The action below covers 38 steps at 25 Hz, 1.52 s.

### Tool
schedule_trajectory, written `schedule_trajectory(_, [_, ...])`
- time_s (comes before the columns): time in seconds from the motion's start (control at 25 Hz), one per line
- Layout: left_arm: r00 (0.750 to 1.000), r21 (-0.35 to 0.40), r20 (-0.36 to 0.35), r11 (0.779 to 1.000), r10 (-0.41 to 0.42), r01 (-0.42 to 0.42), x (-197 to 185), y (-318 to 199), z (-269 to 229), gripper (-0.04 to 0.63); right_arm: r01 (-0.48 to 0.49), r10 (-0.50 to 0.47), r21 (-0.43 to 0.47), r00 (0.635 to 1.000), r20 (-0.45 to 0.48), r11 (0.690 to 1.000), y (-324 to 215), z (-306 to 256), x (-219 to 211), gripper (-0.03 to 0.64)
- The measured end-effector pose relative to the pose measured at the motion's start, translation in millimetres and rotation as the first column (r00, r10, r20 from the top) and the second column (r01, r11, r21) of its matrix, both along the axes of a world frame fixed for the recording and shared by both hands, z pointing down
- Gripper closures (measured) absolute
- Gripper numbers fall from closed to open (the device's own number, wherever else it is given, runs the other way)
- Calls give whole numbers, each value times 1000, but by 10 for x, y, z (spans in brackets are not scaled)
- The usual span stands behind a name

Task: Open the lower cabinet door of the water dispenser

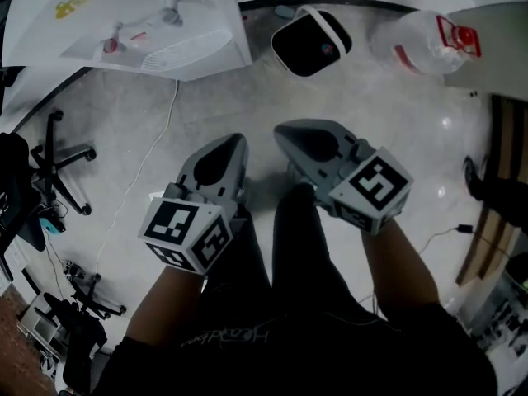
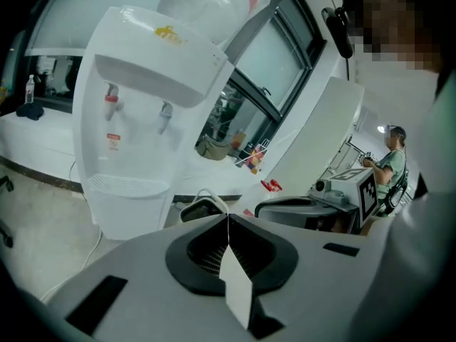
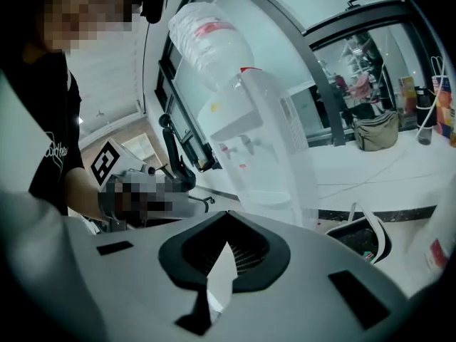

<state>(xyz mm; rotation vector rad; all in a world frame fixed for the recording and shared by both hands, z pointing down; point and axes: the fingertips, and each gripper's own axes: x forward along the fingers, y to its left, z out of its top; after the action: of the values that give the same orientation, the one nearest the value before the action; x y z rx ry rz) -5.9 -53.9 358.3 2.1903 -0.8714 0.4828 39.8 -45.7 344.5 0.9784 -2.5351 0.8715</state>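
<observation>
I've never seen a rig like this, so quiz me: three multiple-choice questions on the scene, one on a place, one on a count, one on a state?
1. In the head view, the water dispenser stands:
A) upper left
B) lower right
C) between the claws

2. Its taps number:
A) one
B) two
C) four

3. The left claw is:
A) wide open
B) shut on a handle
C) shut, empty

Answers:
1 A, its white body fills that corner.
2 B, a red tap and a pale one show side by side.
3 C, the jaws meet with nothing between them.
</observation>
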Motion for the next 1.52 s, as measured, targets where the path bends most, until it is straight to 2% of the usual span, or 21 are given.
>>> schedule_trajectory(0.2, [998, 2, 23, 998, -65, 65, 222, -139, 327, 594, 35, -35, 3, 999, -6, 999, -136, 243, 256, 604])
schedule_trajectory(0.32, [990, 4, 43, 991, -134, 134, 304, -261, 512, 592, 55, -55, -8, 998, -16, 998, -179, 417, 424, 604])
schedule_trajectory(0.52, [971, 32, 93, 975, -220, 218, 501, -458, 768, 589, 78, -78, -19, 996, -37, 997, -287, 659, 674, 604])
schedule_trajectory(0.72, [940, 48, 139, 951, -311, 307, 551, -679, 1022, 576, 82, -83, -22, 996, -33, 996, -431, 805, 836, 604])
schedule_trajectory(0.88, [921, 48, 162, 935, -353, 350, 555, -846, 1243, 528, 71, -71, -19, 997, -14, 997, -560, 889, 900, 604])
schedule_trajectory(1.0, [918, 65, 176, 935, -356, 350, 593, -985, 1411, 487, 71, -71, -29, 997, 1, 997, -598, 955, 897, 604])
schedule_trajectory(1.12, [906, 71, 207, 929, -369, 363, 569, -1149, 1579, 416, 82, -82, -35, 997, 6, 996, -634, 1024, 844, 604])
schedule_trajectory(1.36, [862, 84, 260, 900, -435, 428, 479, -1398, 1915, 356, 112, -111, -37, 994, 10, 993, -715, 1132, 808, 604])
schedule_trajectory(1.52, [836, 83, 250, 872, -488, 483, 457, -1543, 2114, 342, 115, -114, -37, 993, 20, 993, -729, 1190, 834, 604])
